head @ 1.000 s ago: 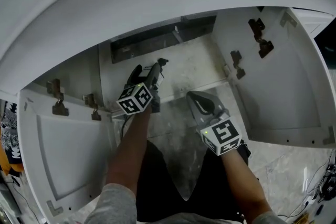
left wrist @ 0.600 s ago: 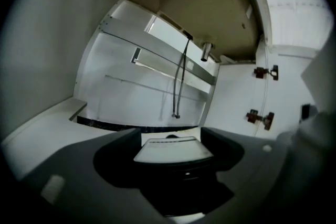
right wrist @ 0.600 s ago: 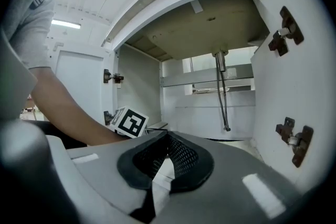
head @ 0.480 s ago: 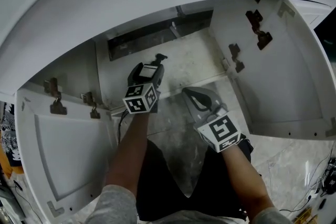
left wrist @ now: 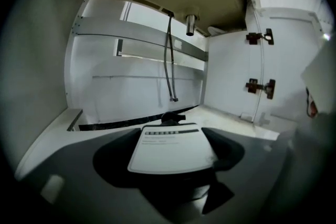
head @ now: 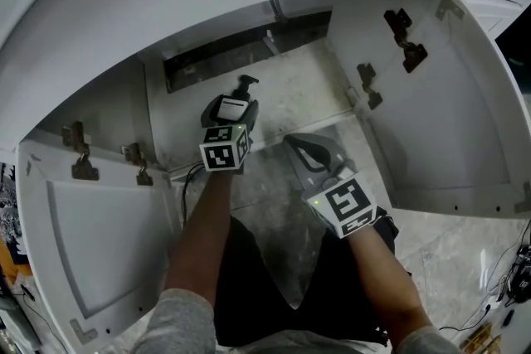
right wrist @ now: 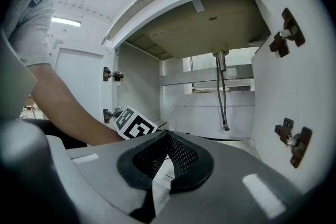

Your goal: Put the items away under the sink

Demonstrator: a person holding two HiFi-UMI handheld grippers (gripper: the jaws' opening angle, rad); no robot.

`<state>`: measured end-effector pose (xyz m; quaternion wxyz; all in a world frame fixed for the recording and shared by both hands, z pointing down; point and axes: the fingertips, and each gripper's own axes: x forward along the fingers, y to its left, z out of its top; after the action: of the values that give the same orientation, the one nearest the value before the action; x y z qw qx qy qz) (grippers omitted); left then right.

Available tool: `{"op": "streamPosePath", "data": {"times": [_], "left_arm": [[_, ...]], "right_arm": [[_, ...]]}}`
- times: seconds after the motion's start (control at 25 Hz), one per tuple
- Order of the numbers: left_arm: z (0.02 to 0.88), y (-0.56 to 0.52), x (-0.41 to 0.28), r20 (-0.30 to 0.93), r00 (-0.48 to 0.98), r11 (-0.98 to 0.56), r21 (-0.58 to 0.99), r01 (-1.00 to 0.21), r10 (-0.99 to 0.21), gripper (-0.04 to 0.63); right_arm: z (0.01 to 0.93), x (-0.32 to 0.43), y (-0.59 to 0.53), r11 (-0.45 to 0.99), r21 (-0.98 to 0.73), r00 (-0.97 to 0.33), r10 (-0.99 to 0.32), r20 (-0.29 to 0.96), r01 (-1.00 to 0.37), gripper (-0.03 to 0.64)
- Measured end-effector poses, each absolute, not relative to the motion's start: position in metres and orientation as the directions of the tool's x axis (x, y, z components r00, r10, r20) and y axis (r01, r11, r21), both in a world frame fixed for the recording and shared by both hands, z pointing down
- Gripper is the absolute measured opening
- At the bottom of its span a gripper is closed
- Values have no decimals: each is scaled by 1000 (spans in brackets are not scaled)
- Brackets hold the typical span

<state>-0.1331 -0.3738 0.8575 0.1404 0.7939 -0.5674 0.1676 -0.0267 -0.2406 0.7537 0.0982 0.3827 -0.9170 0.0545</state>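
Head view: open under-sink cabinet (head: 299, 99) at 12 o'clock, both doors swung out, left door (head: 108, 236) at 8 o'clock and right door (head: 448, 120) at 3 o'clock.

- Left gripper (head: 233, 113): clamped on a dark bottle (head: 236, 101) with a white label, pump top pointing to 12 o'clock into the cabinet. Bottle sits just past the front lip, over the cabinet floor.
- Left gripper view confirms it: jaws part-open, one each side of the bottle (left wrist: 170, 150) and pressed to its flanks, label face up. Can't tell from either view if the bottle base touches the floor; the gripper body blocks it.
- Right gripper (head: 297, 147): at 4 o'clock from the bottle, outside the cabinet, near the lip, apart from the left gripper. The head view shows only the top of its jaws.
- Right gripper view (right wrist: 166, 136) fills that in: mesh pads meet at the tips, thin V gap behind them, nothing held.

View differences:
- Left gripper view shows the cabinet interior that the head view hides under the counter: two hoses (left wrist: 169, 60) hanging at 12 o'clock, a short metal pipe stub (left wrist: 190, 24) beside them, a back rail, hinges (left wrist: 260, 86) at 3 o'clock.
- Right gripper view shows the left gripper's marker cube (right wrist: 134, 123) at 9 o'clock and the person's forearm (right wrist: 63, 107) reaching to it, plus a hose (right wrist: 221, 92) at 1 o'clock and the right door's hinges (right wrist: 289, 26).
- Only the head view shows both grippers and both doors together.
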Motion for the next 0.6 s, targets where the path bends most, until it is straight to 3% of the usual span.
{"op": "streamPosePath", "data": {"times": [0.2, 0.6], "left_arm": [[865, -372, -128, 472, 276, -332, -37, -943, -837, 362], [873, -365, -125, 498, 289, -346, -24, -938, -817, 407]], "right_arm": [[756, -28, -240, 705, -18, -690, -687, 229, -709, -2], [758, -24, -241, 699, 0, -679, -694, 242, -715, -2]]}}
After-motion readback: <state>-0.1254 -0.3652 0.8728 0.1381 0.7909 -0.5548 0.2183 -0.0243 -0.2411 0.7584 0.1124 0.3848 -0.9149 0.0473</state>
